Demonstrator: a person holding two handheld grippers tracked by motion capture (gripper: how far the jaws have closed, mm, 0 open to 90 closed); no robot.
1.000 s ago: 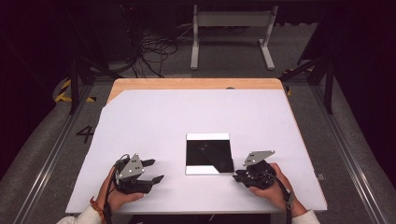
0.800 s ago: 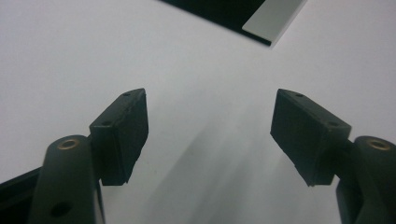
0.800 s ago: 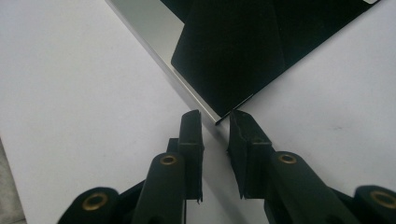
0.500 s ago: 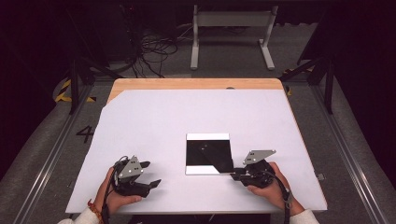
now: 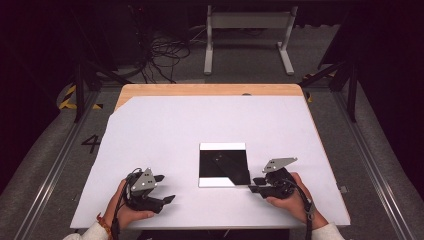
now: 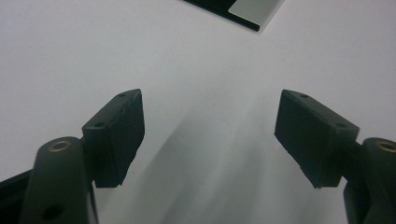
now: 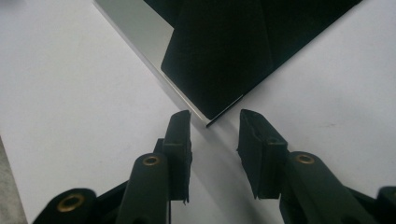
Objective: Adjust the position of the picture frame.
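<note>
L hand (image 5: 127,207): near edge of table, left side, holding L gripper (image 5: 161,189); a bracelet shows at the wrist.
L gripper jaws: wide apart, nothing betw. them, bare white tabletop (image 5: 165,130) under them; pointed toward the square's near-left corner, well apart from it.
R hand (image 5: 290,200): near edge, right side, holding R gripper (image 7: 215,133) (grey three-cornered plate on top).
R gripper jaws: narrow gap, have just been opening; near-right corner of the square sits just ahead of the tips, not pinched, prob. not touching.
Black square sheet (image 5: 223,162): lies flat near table centre, betw. the two grippers; glossy, pale strip along near edge, one corner flap looks folded over.
Table far edge (image 5: 210,89): bare wood strip past the white cover.
Floor beyond: cables (image 5: 162,52), grey stand legs (image 5: 247,30).
</note>
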